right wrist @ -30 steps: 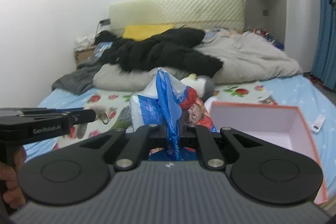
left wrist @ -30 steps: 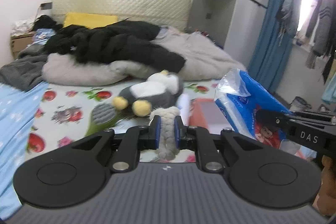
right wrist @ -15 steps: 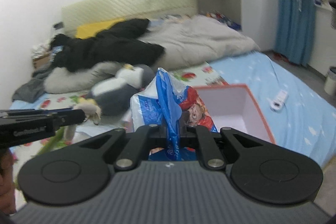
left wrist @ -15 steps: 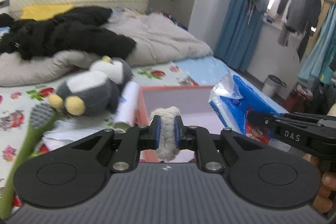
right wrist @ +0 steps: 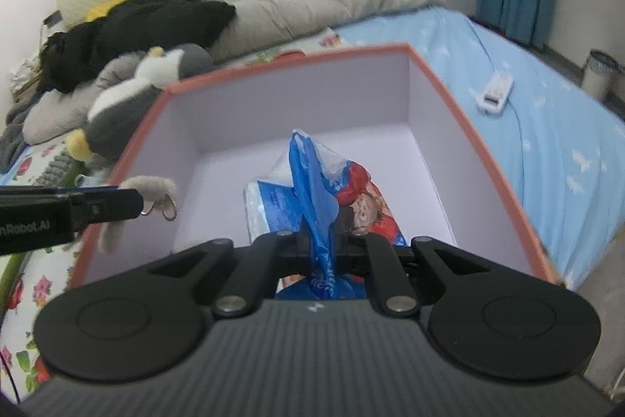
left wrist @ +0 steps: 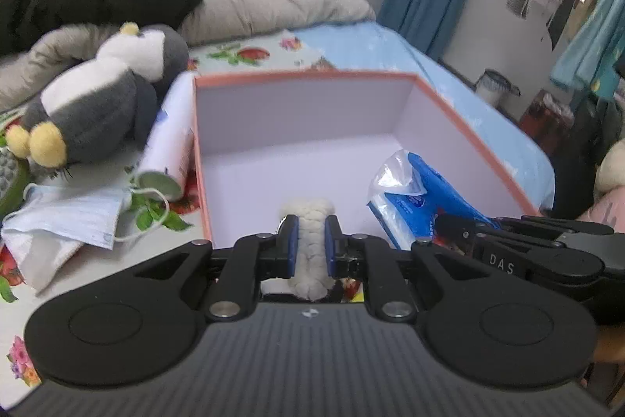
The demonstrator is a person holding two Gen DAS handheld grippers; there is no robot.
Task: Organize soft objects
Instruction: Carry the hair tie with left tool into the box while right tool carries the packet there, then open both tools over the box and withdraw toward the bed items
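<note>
Two soft things are in my grip, and I judge the step in hand to be carrying both into the box. At the left of the left wrist view a penguin plush (left wrist: 105, 100) lies on the bed, with a face mask (left wrist: 66, 221) lower left and a white tube (left wrist: 172, 139) against the box's left wall. At lower centre my left hand-held gripper (left wrist: 310, 247) is nearly closed, its blue pads pinching a small fuzzy white plush (left wrist: 308, 221) that hangs over the near edge of the pink-rimmed box (left wrist: 304, 75). At the right my right hand-held gripper (right wrist: 322, 241) is clamped almost shut on the twisted top of a blue plastic tissue pack (right wrist: 324, 190); in the right wrist view the pack hangs over the middle of the box floor, which otherwise looks bare.

Next, I think, both loads need lowering until they rest on the floor, the plush toward the left side, then the jaws opened and lifted clear without snagging the plastic film or the plush's metal ring (right wrist: 170, 213).
</note>
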